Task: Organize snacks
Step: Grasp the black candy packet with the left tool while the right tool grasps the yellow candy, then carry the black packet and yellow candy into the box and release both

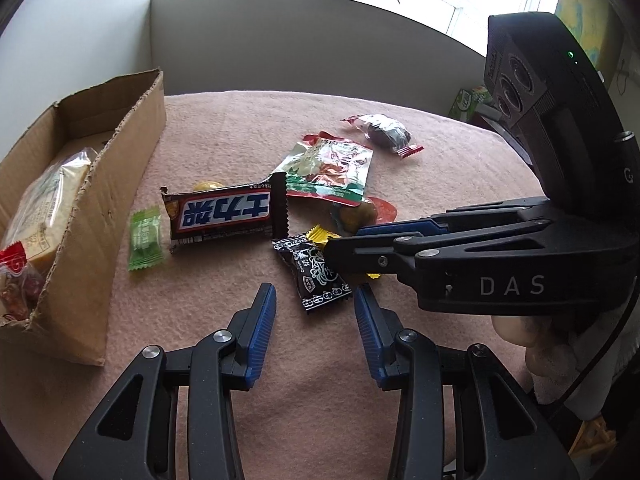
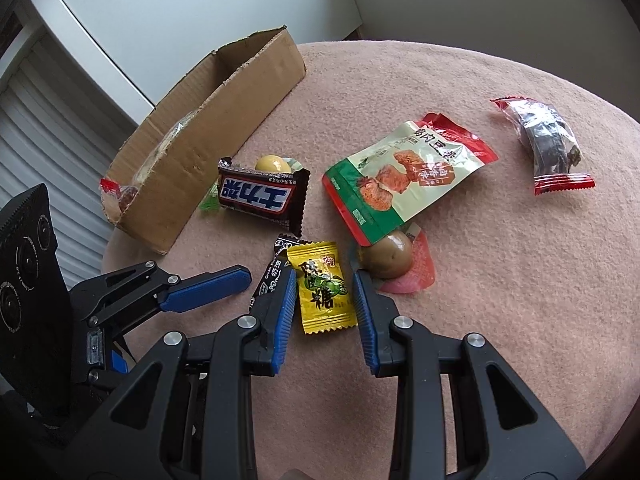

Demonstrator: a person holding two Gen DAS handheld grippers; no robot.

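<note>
Snacks lie on a pink cloth. My right gripper (image 2: 324, 280) is open, its fingers straddling a yellow candy (image 2: 323, 290) that overlaps a black candy (image 2: 270, 276). My left gripper (image 1: 314, 300) is open and empty, just short of the black candy (image 1: 316, 276). The right gripper (image 1: 344, 246) reaches in from the right over the yellow candy (image 1: 322, 236). A Snickers bar (image 1: 224, 212) (image 2: 262, 196), a green candy (image 1: 145, 240), a green-and-red tofu pouch (image 1: 332, 172) (image 2: 404, 176), a brown egg pack (image 2: 388, 256) and a dark plum pack (image 1: 386, 130) (image 2: 548, 140) lie around.
An open cardboard box (image 1: 120, 168) (image 2: 208, 148) at the left holds a cracker pack (image 1: 44, 208) and a red-wrapped snack (image 1: 14, 280). A yellow round sweet (image 2: 273, 165) sits behind the Snickers bar. A wall and window with plants are beyond the table.
</note>
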